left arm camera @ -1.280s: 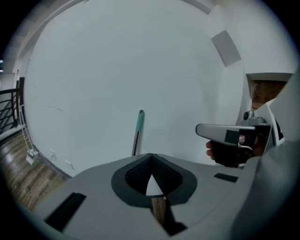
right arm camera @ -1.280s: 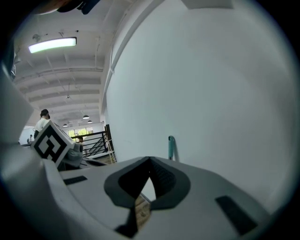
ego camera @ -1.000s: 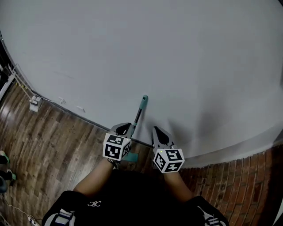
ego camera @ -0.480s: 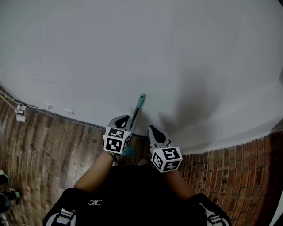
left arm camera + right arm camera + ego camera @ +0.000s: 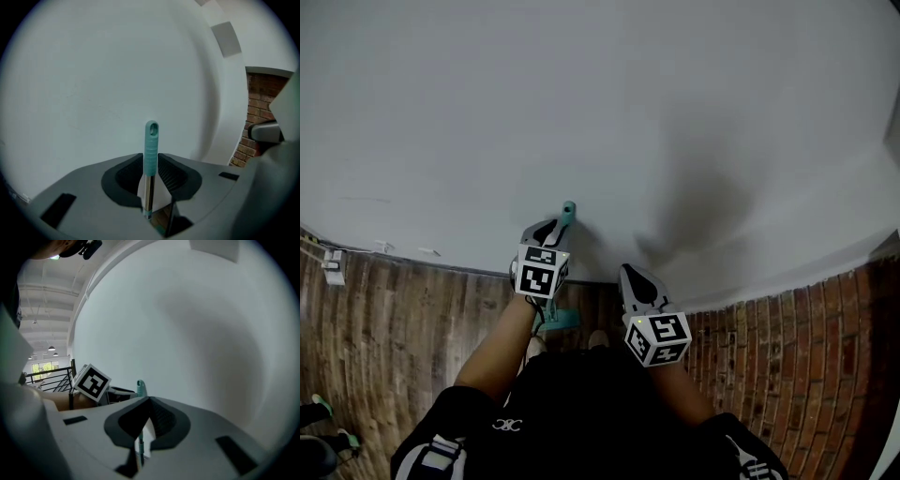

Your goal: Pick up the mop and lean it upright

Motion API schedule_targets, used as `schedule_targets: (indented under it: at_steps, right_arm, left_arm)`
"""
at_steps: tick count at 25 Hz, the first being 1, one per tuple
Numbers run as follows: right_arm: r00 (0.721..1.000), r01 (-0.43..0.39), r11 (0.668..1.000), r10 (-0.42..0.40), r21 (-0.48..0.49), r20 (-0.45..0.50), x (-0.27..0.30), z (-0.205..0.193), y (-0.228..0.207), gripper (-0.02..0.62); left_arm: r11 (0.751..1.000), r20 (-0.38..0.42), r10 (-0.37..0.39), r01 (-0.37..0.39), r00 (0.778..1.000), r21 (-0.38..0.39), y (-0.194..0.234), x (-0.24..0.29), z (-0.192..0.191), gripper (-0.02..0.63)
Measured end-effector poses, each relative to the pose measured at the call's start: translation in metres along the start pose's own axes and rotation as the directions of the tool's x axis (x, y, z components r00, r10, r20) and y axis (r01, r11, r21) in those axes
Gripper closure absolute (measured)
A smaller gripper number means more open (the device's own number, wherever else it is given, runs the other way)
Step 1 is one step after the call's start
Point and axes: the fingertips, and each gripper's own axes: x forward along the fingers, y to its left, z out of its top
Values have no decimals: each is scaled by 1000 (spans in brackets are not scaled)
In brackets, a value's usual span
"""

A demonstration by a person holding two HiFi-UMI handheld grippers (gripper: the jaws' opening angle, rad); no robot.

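Now we open the left gripper (image 5: 151,165) around the mop handle (image 5: 151,140), steeper against the wall (image 5: 694,112) than 1 second ago (lean looks done); right gripper (image 5: 634,275) closed, empty.

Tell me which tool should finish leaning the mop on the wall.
Left. The left tool has the mop handle between its jaws, which are opening, and the handle's top stands close to the white wall. The right tool is off to the side, shut and empty.
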Motion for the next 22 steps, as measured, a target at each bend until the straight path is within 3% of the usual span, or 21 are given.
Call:
schedule_targets:
  at_steps: [5,10,22]
  right_arm:
    - [996,86,995,-87,44,0,-16,-4,-45,581]
    - [994,110,991,-110,81,2,-23,-8,-72,581]
    - [994,-105,993,105,59,7,11,-3,-57,581]
  left_arm:
    - [999,-49,32,-31,998,11,1,29,2,508]
    - [996,-33,93,-93,995,-12,0,29,3,499]
    - [989,-15,135,-136,991,-52,-14,-12,-12,499]
